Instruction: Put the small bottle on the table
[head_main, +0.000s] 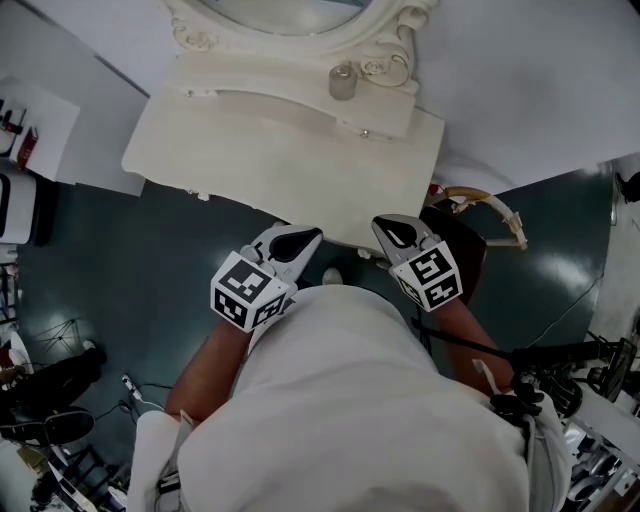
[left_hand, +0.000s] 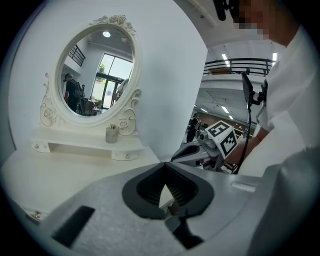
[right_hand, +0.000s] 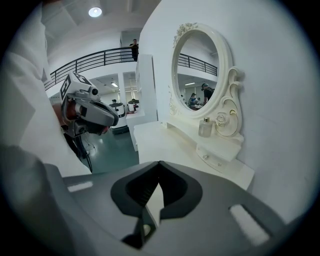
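Your small bottle (head_main: 343, 82) stands upright on the raised shelf (head_main: 260, 85) below the mirror (head_main: 290, 12), toward its right end, well apart from both grippers. The left gripper (head_main: 297, 238) and right gripper (head_main: 396, 234) hover at the near edge of the counter (head_main: 280, 170), each with jaws pressed together on nothing. The right looks better placed: spread its jaws first, come in level around the bottle's body, pinch gently, lift clear, then set it on bare counter
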